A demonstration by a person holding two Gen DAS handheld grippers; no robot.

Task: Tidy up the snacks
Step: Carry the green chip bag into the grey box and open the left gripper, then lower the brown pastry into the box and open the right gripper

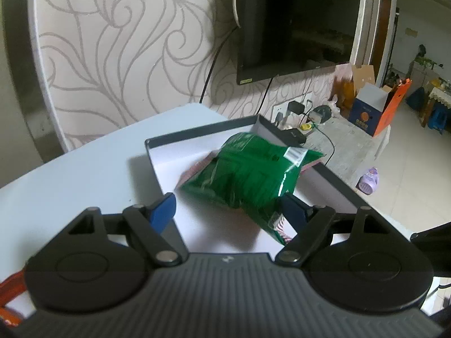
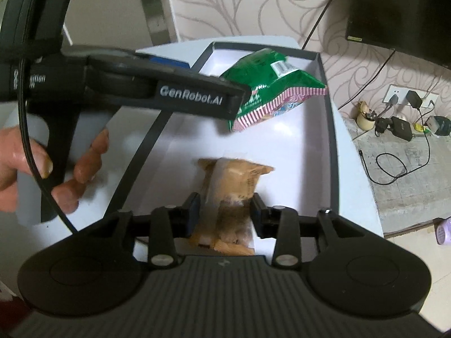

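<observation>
1. Snacks lie in a shallow white tray [image 2: 328, 129] with a dark rim, and the right gripper [image 2: 225, 211] points down over the nearer one, a tan wrapped snack [image 2: 239, 180]. Its blue-padded fingers [image 2: 193, 211] straddle the wrapper's near end, and small gaps show on both sides, so the pads do not press it.
2. That tan packet rests flat on the tray floor, lengthwise toward the camera, its near end passing under the gripper body.
3. The left gripper [image 1: 225, 211] stands wide; in its own view the green snack bag [image 1: 251, 174] lies between the spread fingers, and I cannot tell whether the pad on the right touches the bag's corner (the left pad is clearly apart from it).
4. Under the green bag lies a packet with a red-and-white striped edge [image 2: 279, 107]; both sit at the tray's far end, well apart from the tan snack.
5. In the right wrist view a hand [image 2: 56, 166] grips the left gripper's handle, left of the tray.
6. The tray rests on a pale table [image 1: 84, 163] against swirl-patterned wallpaper [image 1: 118, 56]; a dark television [image 1: 296, 22] hangs beyond, and chargers sit by a wall socket [image 2: 406, 95].
</observation>
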